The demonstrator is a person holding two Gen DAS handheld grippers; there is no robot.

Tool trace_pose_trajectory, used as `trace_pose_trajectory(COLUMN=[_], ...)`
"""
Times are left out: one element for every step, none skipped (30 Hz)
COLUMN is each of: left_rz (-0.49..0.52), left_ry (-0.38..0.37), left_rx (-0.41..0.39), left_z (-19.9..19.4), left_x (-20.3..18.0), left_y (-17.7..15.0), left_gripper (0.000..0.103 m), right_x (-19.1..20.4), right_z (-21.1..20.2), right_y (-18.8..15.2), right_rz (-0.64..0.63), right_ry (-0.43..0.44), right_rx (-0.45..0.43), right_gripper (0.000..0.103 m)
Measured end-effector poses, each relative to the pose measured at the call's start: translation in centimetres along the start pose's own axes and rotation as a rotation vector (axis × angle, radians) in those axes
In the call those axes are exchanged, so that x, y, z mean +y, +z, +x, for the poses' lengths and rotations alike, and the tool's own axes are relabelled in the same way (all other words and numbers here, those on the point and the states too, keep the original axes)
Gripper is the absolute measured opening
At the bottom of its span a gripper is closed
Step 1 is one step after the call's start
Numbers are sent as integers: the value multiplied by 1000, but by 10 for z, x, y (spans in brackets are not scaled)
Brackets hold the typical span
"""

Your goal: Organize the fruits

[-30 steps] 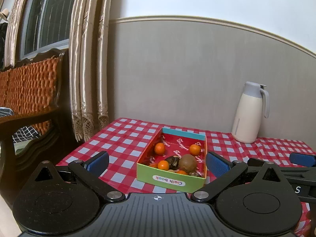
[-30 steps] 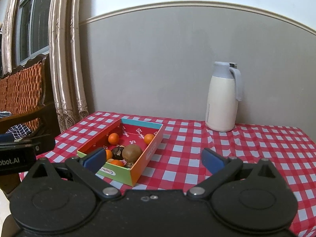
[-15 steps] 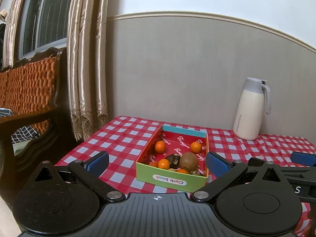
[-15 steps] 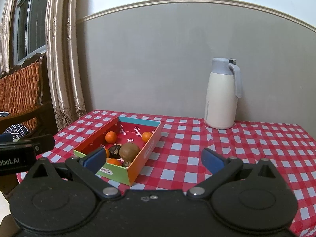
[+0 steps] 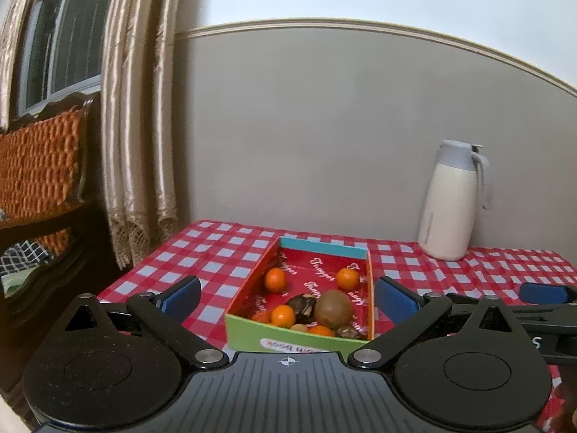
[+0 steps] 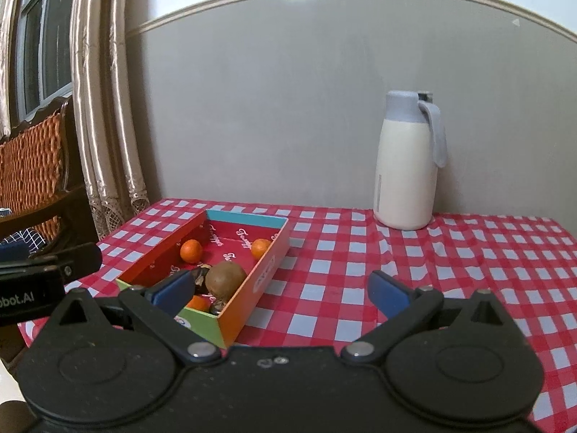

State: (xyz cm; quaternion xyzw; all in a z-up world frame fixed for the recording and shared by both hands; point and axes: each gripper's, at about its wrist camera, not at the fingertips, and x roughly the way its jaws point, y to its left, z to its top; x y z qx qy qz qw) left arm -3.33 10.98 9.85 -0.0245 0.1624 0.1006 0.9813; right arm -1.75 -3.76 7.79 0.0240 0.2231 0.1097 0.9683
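Left gripper [image 5: 286,296]: jaws spread wide, nothing between the pads; box sits framed directly ahead between the two blue fingertips [image 5: 180,294].

Right gripper [image 6: 279,288]: jaws likewise spread wide and empty; box lies ahead and to its left, the left pad overlapping the box's near end in view.

Box [image 5: 249,335]: shallow cardboard tray, green near wall, red printed floor, teal far wall, resting on a red-and-white checked tablecloth [image 6: 468,263]. Contents: one kiwi [image 5: 333,309] near the front; small oranges, two toward the back [image 5: 275,279] and more at the front; dark shrivelled pieces [image 5: 301,305] beside the kiwi, kind not discernible.

Left view only: the label on the green near wall, lower part cut off by the gripper body; the front oranges seen whole; the right gripper's tip at far right.

Right view only: the box's orange long side wall; open cloth to the right of the box; the left gripper's body at left edge.

Both views: white jug [image 6: 405,166] with grey lid, standing well beyond the box by the wall; curtains and a wooden chair off to the left.
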Motion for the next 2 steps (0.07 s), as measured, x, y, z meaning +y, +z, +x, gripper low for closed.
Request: trace_pose_trajectory(left_rz=[9,13], left_ry=[6,12], left_rx=[0,3], left_z=[2,5], left_x=[-3,-5], left_y=[0,1], left_gripper=[102,103], right_x=[-2,-5], right_z=[3,6], right_y=[0,0], right_rz=[6,12], right_ry=[1,3], right_rx=[2,4], right_gripper=[103,103])
